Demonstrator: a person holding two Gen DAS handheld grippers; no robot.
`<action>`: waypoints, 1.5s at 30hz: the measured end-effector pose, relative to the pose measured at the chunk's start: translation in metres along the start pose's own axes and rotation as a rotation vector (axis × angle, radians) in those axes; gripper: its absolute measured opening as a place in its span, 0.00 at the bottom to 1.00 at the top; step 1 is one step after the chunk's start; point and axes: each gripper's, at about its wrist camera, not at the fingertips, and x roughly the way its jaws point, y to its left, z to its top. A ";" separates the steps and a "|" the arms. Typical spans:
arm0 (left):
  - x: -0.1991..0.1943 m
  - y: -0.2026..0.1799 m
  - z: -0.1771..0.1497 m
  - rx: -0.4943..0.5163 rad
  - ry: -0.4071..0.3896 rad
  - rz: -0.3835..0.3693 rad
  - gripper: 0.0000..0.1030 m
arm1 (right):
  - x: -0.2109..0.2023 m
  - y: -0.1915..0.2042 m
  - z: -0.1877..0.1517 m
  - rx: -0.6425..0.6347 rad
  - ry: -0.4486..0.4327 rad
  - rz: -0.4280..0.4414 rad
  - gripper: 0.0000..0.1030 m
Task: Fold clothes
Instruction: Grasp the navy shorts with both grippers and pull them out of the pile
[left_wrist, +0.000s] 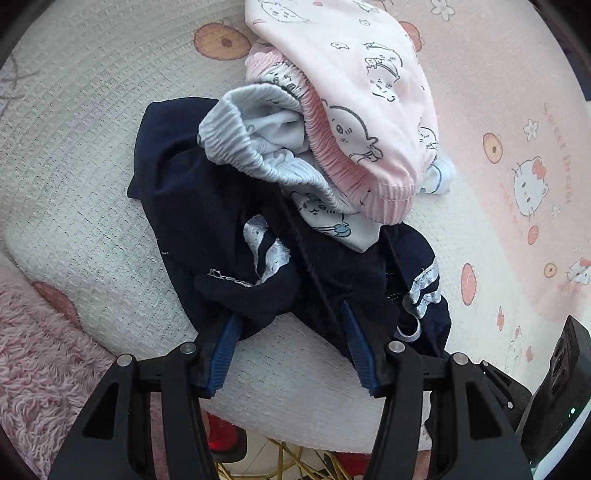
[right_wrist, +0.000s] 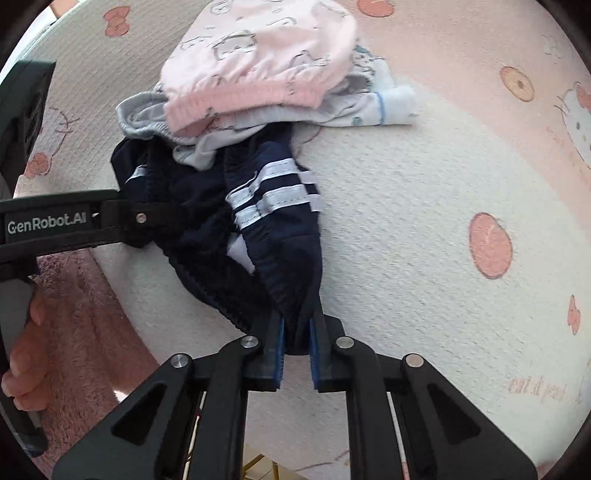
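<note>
Folding has barely begun: the navy garment (left_wrist: 207, 221) lies crumpled at the worktop's (left_wrist: 92, 147) near edge under a pink piece (left_wrist: 369, 92). Right tool (right_wrist: 297, 332) clenches its hem; left tool (left_wrist: 291, 325) straddles it, released.

Left tool (left_wrist: 290, 314): black linkage arms, silver rivets, ribbed blue pads; right tool (right_wrist: 296, 332) built the same; white "GenRobot.AI" lettering on the left tool's black side.
</note>
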 end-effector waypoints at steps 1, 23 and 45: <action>0.001 -0.005 -0.001 0.014 0.003 -0.014 0.55 | -0.005 -0.008 0.000 0.013 -0.010 -0.012 0.09; 0.004 -0.193 -0.055 0.363 0.010 -0.078 0.55 | -0.167 -0.161 -0.132 0.448 -0.298 -0.151 0.09; 0.021 -0.237 -0.151 0.635 0.150 -0.173 0.56 | -0.173 -0.184 -0.170 0.455 -0.187 -0.115 0.14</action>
